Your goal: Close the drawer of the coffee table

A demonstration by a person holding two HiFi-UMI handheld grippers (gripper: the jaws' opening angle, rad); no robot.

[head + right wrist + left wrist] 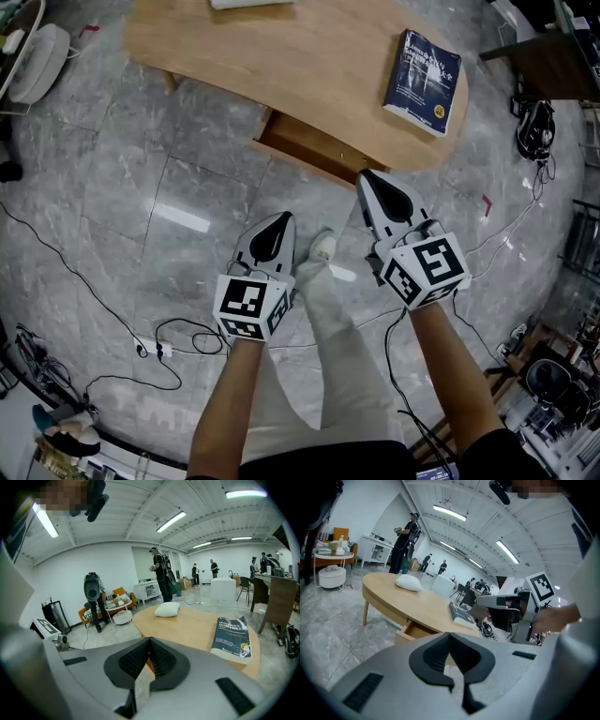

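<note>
The light wooden coffee table (281, 56) fills the top of the head view, and its drawer (314, 148) stands pulled out from the near edge. My right gripper (366, 175) is shut and empty, its tip just at the drawer's front right corner; whether it touches is unclear. My left gripper (284, 217) is also shut and empty, hanging lower over the floor, short of the drawer. In the left gripper view the open drawer (415, 631) shows beyond the closed jaws. In the right gripper view the tabletop (197, 625) lies ahead.
A dark blue book (425, 68) lies on the table's right end, and a white cushion (167, 609) on its far part. The person's leg and shoe (322, 247) are between the grippers. Cables and a power strip (155, 351) cross the grey floor at left. Several people stand far off.
</note>
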